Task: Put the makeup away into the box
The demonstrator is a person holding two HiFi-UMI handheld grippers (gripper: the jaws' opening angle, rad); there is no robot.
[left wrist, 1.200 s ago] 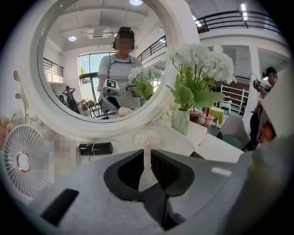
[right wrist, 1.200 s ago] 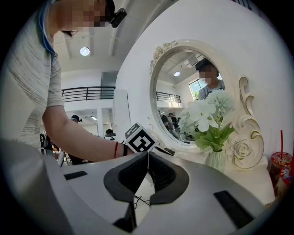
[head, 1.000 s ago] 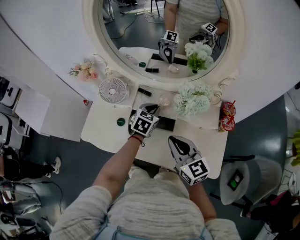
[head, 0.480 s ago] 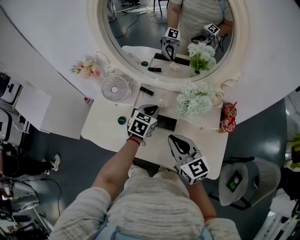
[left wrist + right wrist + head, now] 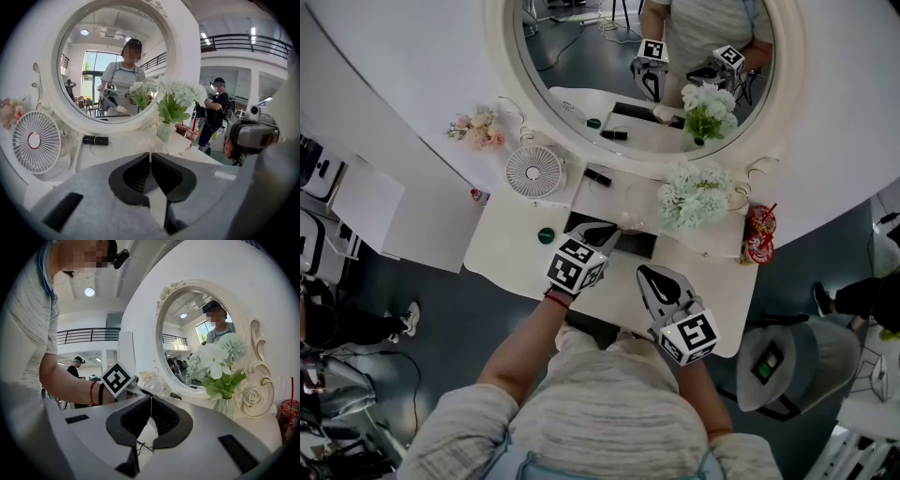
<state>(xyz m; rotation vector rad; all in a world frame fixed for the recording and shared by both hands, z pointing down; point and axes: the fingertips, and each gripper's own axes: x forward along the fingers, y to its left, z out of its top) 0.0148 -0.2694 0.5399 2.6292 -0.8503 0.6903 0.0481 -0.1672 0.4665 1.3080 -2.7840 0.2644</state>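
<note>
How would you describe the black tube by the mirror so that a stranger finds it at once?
Find the big round mirror above the white table. At its lower rim, between the white fan and the white flowers, lies the black tube: long and dark, unlike the round green object.

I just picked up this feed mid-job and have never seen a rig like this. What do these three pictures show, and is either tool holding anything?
There is no robot: a person holds a two-jaw gripper in each hand. The head view looks steeply down from the person's head; the two gripper views look along each gripper's jaws. The left gripper is over the black box on the vanity table; its jaws have just been closing and meet with nothing seen between them. The right gripper, nearer the person, is shut and empty. On the table: a small fan, a black tube, a green round item, white flowers and a red cup.
</note>
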